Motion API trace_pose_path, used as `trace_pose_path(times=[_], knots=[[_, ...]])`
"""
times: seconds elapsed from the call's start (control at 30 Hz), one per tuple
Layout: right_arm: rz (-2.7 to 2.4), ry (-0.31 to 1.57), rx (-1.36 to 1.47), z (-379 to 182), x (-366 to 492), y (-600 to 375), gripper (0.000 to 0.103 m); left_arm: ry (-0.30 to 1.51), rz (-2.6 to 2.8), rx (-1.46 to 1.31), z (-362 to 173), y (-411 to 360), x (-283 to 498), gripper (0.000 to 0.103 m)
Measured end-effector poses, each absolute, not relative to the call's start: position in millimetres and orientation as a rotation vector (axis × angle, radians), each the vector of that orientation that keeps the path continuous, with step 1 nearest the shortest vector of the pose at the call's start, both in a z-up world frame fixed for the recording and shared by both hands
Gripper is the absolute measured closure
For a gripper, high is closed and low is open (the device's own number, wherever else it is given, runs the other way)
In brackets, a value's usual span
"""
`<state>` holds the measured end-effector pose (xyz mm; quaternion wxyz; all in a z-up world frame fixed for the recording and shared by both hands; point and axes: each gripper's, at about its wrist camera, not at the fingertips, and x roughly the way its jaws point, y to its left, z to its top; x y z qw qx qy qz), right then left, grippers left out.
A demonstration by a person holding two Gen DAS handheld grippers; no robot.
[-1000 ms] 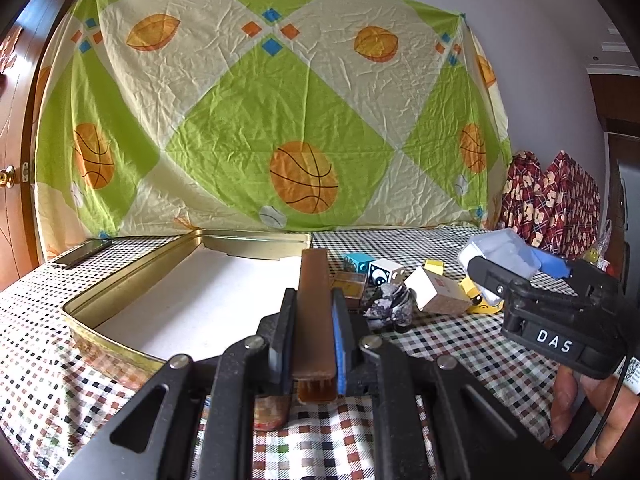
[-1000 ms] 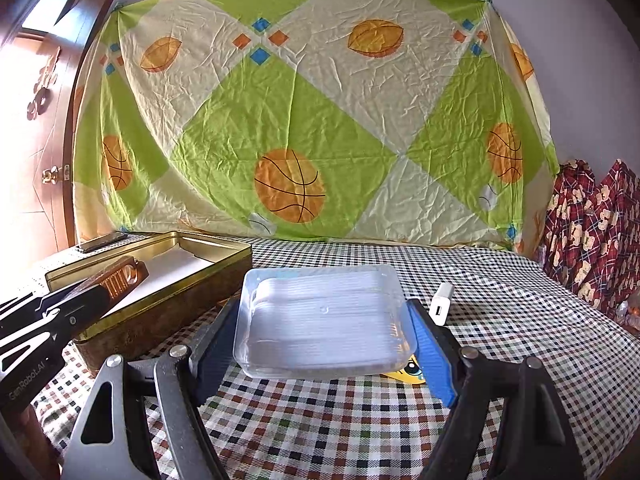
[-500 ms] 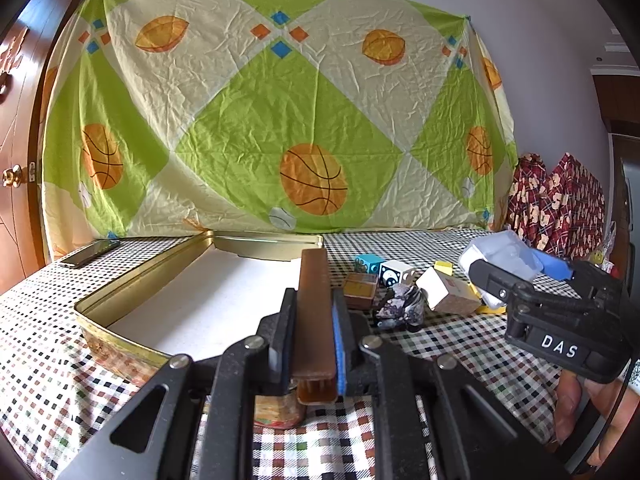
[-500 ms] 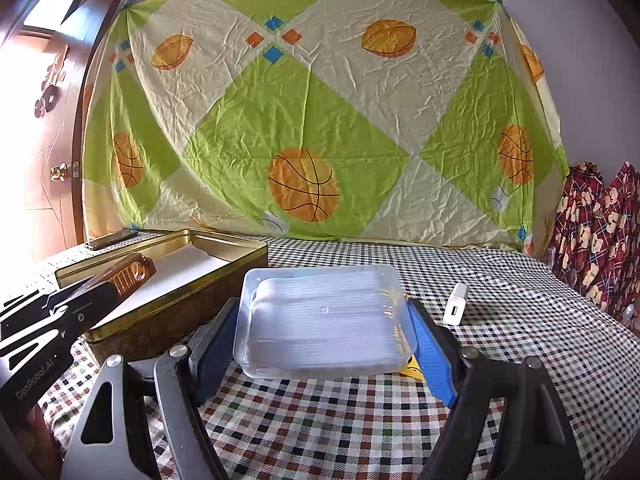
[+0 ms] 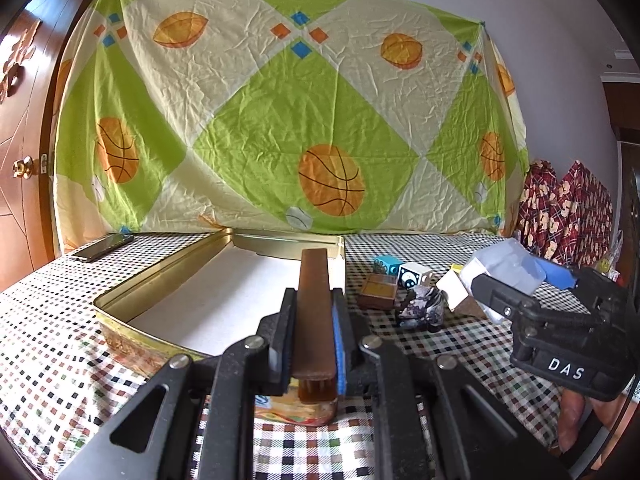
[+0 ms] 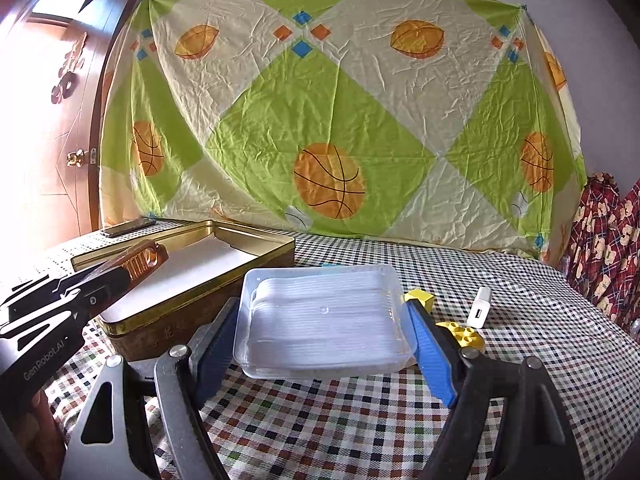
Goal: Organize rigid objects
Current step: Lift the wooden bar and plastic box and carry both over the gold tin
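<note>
My left gripper (image 5: 314, 300) is shut on a long brown comb (image 5: 314, 280), which points forward over the near rim of an open gold tin (image 5: 160, 280) with a white floor. In the right wrist view the same left gripper (image 6: 100, 280) and its amber comb (image 6: 140, 260) hover over the gold tin (image 6: 248, 240). A clear plastic box (image 6: 324, 316) sits between the blue pads of my right gripper (image 6: 322, 304), which is shut on its two sides above the checked cloth. The left wrist view shows the right gripper (image 5: 520, 280) holding the clear box (image 5: 504, 264) at the right.
Right of the tin lie a blue cube (image 5: 386, 264), a white cube (image 5: 414, 276), a small brown box (image 5: 378, 290) and a dark patterned lump (image 5: 422, 308). A white charger (image 6: 480, 308) and yellow bricks (image 6: 460, 334) lie further right. A phone (image 5: 102, 246) rests at the far left.
The right gripper has turned slightly to the left, so the table drifts right in its view. Both grips are unchanged and nothing on the table has moved.
</note>
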<state>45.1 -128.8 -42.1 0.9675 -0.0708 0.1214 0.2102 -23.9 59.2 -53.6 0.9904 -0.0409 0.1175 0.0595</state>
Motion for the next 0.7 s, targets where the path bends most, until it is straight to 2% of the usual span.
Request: trace_pose_path(times=[0.7], knots=[[0.532,0.324,-0.183,-44.1,48.7,-97.3,0.022,0.263,0.158,-0.125,-55.7,91.8,-31.0,0.089]])
